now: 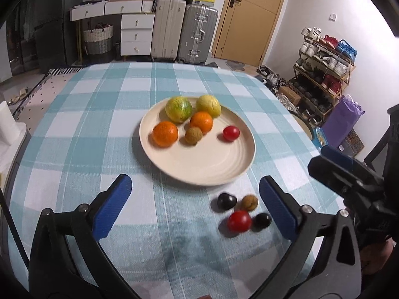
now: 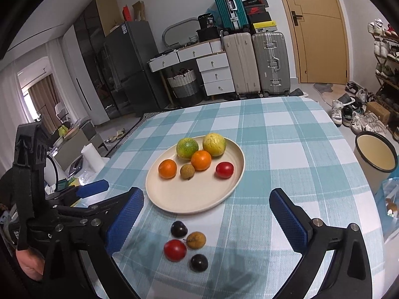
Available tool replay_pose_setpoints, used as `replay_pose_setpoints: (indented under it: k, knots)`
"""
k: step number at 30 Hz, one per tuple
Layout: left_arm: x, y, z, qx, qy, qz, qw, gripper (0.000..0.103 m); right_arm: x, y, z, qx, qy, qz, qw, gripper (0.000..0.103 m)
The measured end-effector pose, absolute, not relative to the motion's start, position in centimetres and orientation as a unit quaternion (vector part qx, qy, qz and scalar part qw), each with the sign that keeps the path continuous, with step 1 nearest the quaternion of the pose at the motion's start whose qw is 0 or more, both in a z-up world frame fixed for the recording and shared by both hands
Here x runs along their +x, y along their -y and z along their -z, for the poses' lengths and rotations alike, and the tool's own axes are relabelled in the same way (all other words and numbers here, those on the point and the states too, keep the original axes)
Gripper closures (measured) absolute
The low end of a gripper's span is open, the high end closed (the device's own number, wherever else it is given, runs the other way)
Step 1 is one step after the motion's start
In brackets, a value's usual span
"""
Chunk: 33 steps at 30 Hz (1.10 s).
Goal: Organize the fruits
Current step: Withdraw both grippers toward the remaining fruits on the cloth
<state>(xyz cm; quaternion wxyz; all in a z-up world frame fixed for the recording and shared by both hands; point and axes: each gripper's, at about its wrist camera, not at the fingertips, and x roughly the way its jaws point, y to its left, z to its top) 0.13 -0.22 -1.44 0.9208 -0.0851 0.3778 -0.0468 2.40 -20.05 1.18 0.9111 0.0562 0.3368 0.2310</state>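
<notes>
On the checked tablecloth [image 2: 286, 154] sits a cream plate [image 2: 189, 199] holding six fruits; both the left gripper [image 1: 194, 206] and right gripper [image 2: 207, 214] hover with jaws spread, empty, over four small loose fruits [image 2: 185, 245] beside the plate.

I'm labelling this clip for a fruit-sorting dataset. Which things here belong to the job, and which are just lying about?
Part of the job:
- plate, holding six fruits
- four loose fruits on the tablecloth: red fruit, brown fruit, two dark fruits
- left gripper and right gripper, jaws open

Lying about:
- suitcases
- shoe rack
- bin
- drawers
</notes>
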Motion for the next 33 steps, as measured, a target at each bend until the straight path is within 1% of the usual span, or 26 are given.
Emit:
replay_pose_setpoints:
  k: [8,19,29,32,33]
  knots:
    - [-0.9,0.5,3.6,-0.087,-0.406,0.056,0.908,0.001,0.6,20.0,0.0,0.005,-0.333,-0.188,0.924,0.000]
    - [-0.8,1.7,6.8,-0.095,-0.448,0.073,0.886,0.001,-0.7,21.1,2.7,0.000,-0.363,-0.182,0.914,0.000]
    - [0.2,3.2,8.1,-0.085,-0.473,0.096,0.872,0.002,-1.0,22.2,4.3,0.012,-0.382,-0.178,0.907,0.000]
    - [0.5,3.5,8.3,-0.090,-0.475,0.111,0.868,0.010,-0.9,22.6,4.5,0.010,-0.382,-0.170,0.908,0.000]
    - [0.6,3.6,8.3,-0.091,-0.476,0.117,0.867,0.015,-0.8,22.7,4.5,0.011,-0.382,-0.168,0.909,0.000]
